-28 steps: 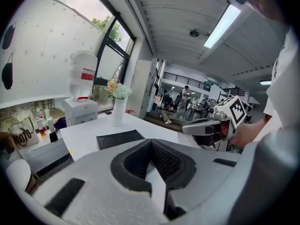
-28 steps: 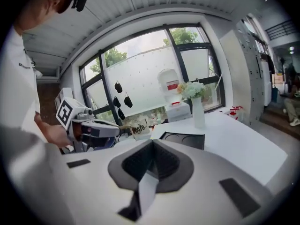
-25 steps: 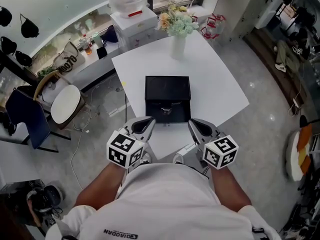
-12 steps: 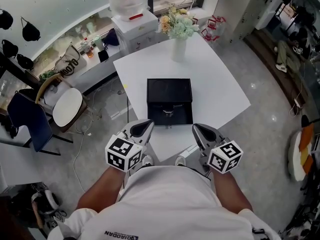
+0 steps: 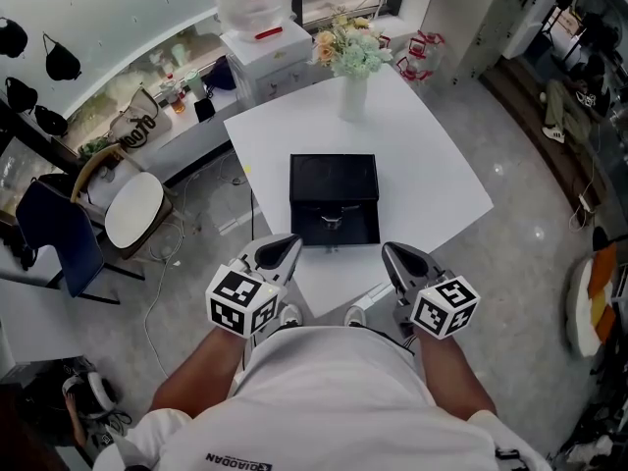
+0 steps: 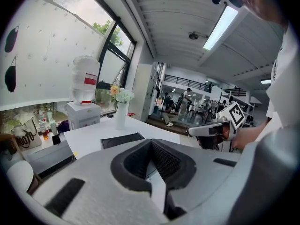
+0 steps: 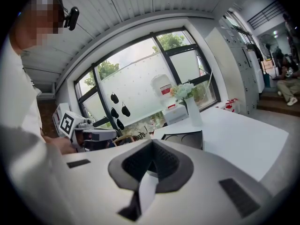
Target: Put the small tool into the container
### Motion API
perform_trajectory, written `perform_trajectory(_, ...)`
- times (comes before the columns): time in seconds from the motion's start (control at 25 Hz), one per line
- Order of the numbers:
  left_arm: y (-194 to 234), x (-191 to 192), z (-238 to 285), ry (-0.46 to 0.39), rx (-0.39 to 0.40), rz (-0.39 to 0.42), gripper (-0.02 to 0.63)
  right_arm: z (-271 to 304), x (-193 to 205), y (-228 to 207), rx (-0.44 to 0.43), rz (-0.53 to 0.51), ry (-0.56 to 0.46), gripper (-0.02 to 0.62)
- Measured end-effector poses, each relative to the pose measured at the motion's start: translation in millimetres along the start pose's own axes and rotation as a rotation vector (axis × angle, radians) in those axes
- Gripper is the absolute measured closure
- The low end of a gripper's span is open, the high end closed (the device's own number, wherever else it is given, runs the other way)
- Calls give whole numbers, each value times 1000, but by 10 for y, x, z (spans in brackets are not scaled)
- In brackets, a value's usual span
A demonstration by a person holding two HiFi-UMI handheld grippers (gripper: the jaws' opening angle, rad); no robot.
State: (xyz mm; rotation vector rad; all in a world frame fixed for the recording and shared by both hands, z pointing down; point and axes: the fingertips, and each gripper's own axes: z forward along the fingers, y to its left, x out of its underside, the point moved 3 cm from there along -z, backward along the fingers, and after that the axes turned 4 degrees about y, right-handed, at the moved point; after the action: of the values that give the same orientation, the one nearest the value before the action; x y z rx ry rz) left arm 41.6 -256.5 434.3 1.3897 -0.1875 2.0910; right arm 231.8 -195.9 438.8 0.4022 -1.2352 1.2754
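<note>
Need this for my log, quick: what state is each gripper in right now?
Left gripper: shut, nothing between its jaws.
Right gripper: shut, nothing between its jaws.

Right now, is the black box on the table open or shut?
Open. The black box has its lid back; a small metal tool shows inside.

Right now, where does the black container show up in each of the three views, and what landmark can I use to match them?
Head view: the black container sits mid-picture on the white table, toward its near edge.
Left gripper view: container left of centre, a low dark slab.
Right gripper view: container right of centre.
Shared landmark: the flower vase standing beyond it, seen also at and.
</note>
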Motion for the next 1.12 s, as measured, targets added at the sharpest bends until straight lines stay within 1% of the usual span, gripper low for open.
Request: perform_trajectory(1.12, -20, 24, 68, 14, -4, -6, 597, 54, 59, -11, -14, -22, 36, 591)
